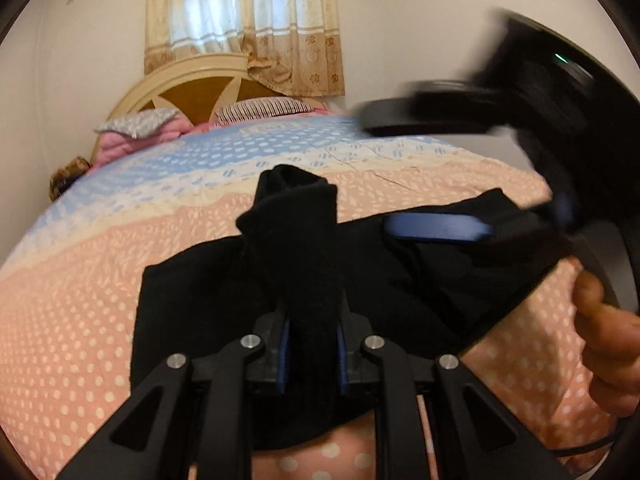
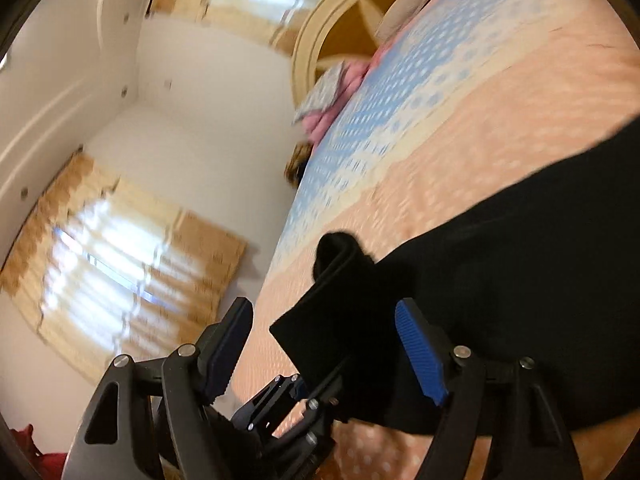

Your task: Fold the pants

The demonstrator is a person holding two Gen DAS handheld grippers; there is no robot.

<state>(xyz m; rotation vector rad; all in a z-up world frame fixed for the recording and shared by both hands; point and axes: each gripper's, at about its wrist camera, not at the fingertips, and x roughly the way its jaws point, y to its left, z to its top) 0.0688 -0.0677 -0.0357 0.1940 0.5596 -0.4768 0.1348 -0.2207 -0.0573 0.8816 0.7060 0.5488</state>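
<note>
Black pants (image 1: pixel 224 292) lie on the dotted bedspread (image 1: pixel 72 280). My left gripper (image 1: pixel 311 344) is shut on a bunched fold of the pants, which sticks up past the fingertips. My right gripper (image 2: pixel 324 344) is open, its fingers wide apart and above the pants (image 2: pixel 520 280), nothing between them held. It also shows blurred in the left wrist view (image 1: pixel 440 228) over the pants' right part. In the right wrist view the left gripper (image 2: pixel 296 404) appears low, holding the black fold.
The bed carries pillows (image 1: pixel 264 109) and a pink blanket (image 1: pixel 120 142) by the cream headboard (image 1: pixel 192 84). Curtained windows (image 1: pixel 244 20) and white walls stand behind. A hand (image 1: pixel 608 344) holds the right gripper at the right edge.
</note>
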